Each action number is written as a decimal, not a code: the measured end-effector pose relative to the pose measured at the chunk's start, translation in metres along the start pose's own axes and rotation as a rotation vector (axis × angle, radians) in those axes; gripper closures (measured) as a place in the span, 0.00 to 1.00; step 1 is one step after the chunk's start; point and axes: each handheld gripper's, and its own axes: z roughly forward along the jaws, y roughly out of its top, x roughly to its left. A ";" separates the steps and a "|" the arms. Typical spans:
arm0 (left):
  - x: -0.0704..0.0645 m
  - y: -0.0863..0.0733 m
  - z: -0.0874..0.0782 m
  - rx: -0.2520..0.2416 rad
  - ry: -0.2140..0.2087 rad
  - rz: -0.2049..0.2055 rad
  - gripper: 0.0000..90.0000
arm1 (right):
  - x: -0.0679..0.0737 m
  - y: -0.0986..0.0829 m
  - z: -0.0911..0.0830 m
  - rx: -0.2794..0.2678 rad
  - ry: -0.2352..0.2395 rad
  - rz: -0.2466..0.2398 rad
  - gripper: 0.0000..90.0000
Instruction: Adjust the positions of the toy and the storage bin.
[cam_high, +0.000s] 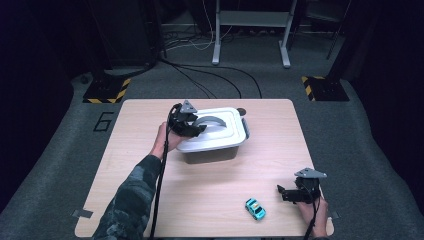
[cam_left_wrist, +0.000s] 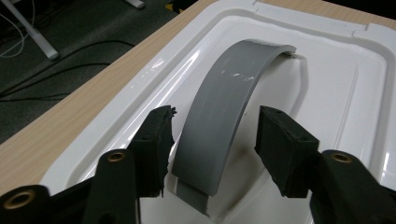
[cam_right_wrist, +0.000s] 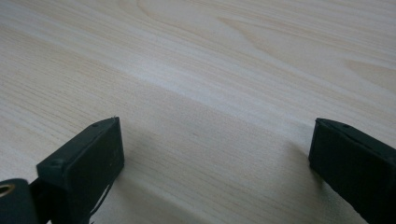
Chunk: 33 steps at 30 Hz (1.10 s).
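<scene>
Straddling the grey handle (cam_left_wrist: 224, 121) atop the white box lid (cam_high: 225, 131) at mid-desk (cam_high: 200, 195) with the left hand-held gripper (cam_left_wrist: 212, 140), jaws apart, untouching; handle's long axis running away from them. Hovering right hand-held gripper (cam_right_wrist: 215, 158) agape over bare wood.

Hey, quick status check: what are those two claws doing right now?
Left claw open, straddling the grey handle on the box lid. Right claw open over bare table. Nothing blocking.

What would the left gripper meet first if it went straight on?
Probably the grey handle of the white lid: it lies between the left gripper's open jaws, which do not yet touch it.
</scene>
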 end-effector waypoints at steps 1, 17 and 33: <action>0.001 -0.001 0.001 0.001 -0.002 -0.005 0.56 | 0.000 0.000 0.000 -0.001 0.000 0.001 0.03; -0.001 -0.004 -0.003 0.022 0.010 -0.045 0.70 | 0.000 0.000 0.000 0.000 0.000 0.002 0.03; -0.021 -0.006 -0.014 0.038 0.016 -0.072 0.71 | 0.001 0.000 0.000 0.002 0.000 0.005 0.03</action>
